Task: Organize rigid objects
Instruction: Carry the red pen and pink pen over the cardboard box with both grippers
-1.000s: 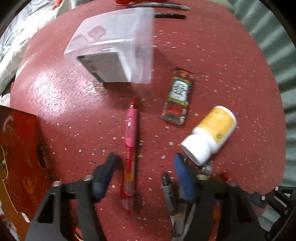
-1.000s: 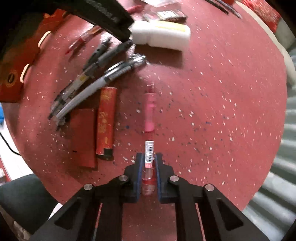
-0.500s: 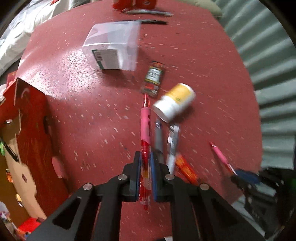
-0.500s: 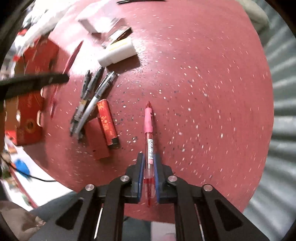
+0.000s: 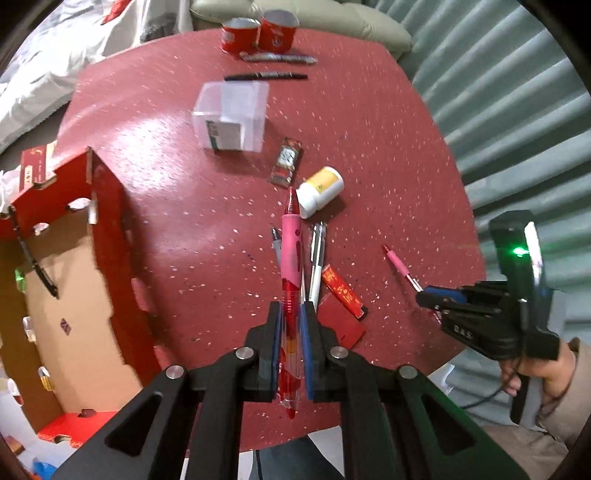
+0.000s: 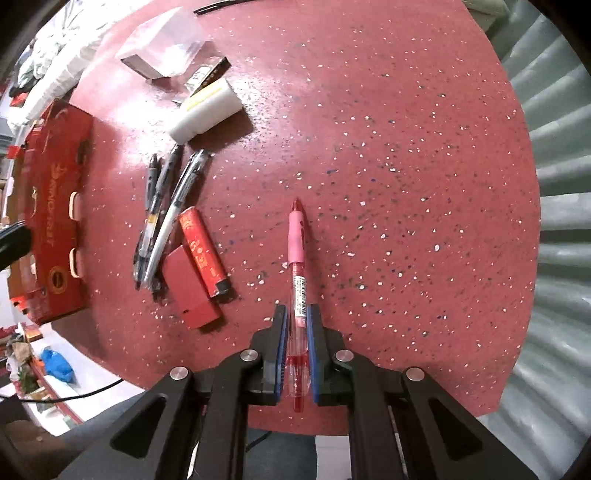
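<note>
My left gripper (image 5: 291,314) is shut on a red pen with a pink grip (image 5: 290,243) and holds it above the red table (image 5: 388,147). My right gripper (image 6: 295,317) is shut on a second red pen with a pink grip (image 6: 297,240), also lifted; it shows in the left wrist view (image 5: 424,297) at the right. An open red cardboard box (image 5: 107,236) stands at the left with a black pen (image 5: 37,266) inside.
On the table lie several pens (image 6: 166,206), a red lighter (image 6: 203,251), a red flat box (image 6: 188,291), a white-and-yellow bottle (image 5: 319,190), a snack packet (image 5: 286,166), a clear plastic box (image 5: 232,116), two red cans (image 5: 258,35) and two far pens (image 5: 266,76).
My left gripper closed on its pink-grip pen and lifted it well above the table. My right gripper lifted its pen higher too.
</note>
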